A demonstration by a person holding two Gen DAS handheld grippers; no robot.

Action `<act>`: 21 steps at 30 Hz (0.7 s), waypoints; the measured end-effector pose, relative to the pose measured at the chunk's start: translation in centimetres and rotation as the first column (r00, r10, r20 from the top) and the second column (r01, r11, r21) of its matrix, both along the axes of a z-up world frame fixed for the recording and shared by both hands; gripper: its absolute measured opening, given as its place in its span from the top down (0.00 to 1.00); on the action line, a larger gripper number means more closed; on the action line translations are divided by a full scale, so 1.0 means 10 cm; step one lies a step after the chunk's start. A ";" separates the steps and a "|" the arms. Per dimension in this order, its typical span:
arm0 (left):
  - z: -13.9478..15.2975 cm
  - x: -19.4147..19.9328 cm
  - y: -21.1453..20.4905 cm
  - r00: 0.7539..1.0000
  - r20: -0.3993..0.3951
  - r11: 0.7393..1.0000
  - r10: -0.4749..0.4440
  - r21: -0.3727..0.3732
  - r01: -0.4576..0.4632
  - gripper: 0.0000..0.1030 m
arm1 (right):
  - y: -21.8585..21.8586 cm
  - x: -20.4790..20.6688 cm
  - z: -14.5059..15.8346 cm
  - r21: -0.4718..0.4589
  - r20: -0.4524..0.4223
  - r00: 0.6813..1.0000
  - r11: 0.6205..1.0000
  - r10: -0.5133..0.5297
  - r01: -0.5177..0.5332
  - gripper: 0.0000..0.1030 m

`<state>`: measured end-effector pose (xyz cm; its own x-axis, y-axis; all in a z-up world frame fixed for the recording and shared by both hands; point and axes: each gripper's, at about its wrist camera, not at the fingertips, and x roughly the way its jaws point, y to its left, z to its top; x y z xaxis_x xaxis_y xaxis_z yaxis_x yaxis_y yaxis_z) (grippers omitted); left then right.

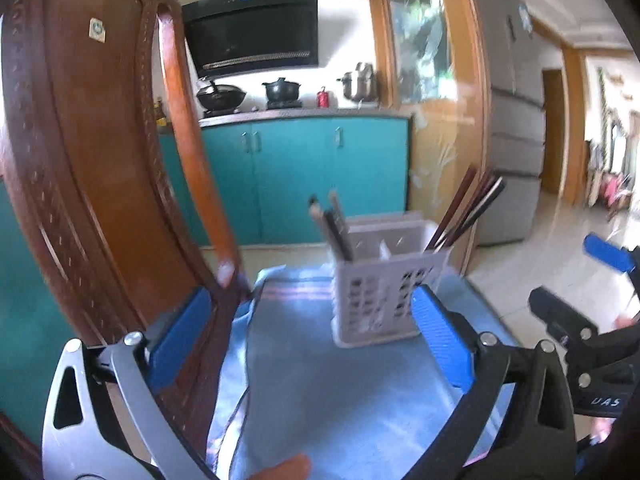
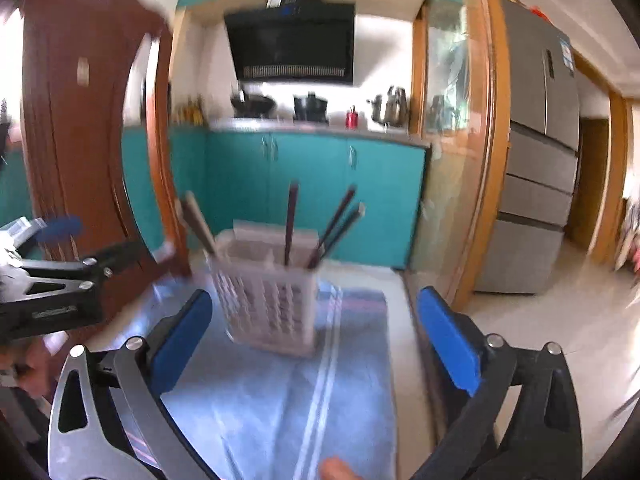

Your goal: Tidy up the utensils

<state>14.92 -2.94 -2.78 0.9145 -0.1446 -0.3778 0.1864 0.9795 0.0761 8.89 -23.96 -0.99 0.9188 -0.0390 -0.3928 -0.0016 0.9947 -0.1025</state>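
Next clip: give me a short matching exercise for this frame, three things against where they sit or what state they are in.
Things:
1. utensil holder
2. chopsticks
3. left gripper

Place or state:
A. standing up in the holder's compartments
B. open, nothing between its fingers
C. on the blue cloth

Pairs: 1-C, 2-A, 3-B

Ahead of you, the white perforated plastic caddy [image 1: 384, 292] stands on the blue striped cloth [image 1: 340, 392], dark wooden chopsticks [image 1: 464, 212] upright inside it, brown carved wooden chair [image 1: 92, 168] to its left.
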 end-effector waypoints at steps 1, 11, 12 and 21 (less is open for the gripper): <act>-0.01 0.00 0.01 1.000 -0.003 1.000 0.013 -0.004 -0.013 0.03 | 0.00 -0.02 -0.02 -0.003 0.003 1.000 1.000 -0.004 0.004 0.03; 0.05 -0.04 0.16 0.999 0.025 0.998 0.038 -0.044 -0.037 0.03 | -0.29 -0.03 -0.08 0.119 0.001 0.993 0.986 -0.115 0.114 0.03; 0.05 -0.04 0.17 0.999 0.025 0.998 0.036 -0.047 -0.035 0.03 | -0.31 -0.01 -0.09 0.133 -0.006 0.993 0.985 -0.114 0.114 0.03; 0.04 -0.05 0.15 0.999 0.029 0.999 0.037 -0.033 -0.036 0.03 | -0.19 0.02 -0.16 0.094 -0.024 0.997 0.992 -0.078 0.080 0.03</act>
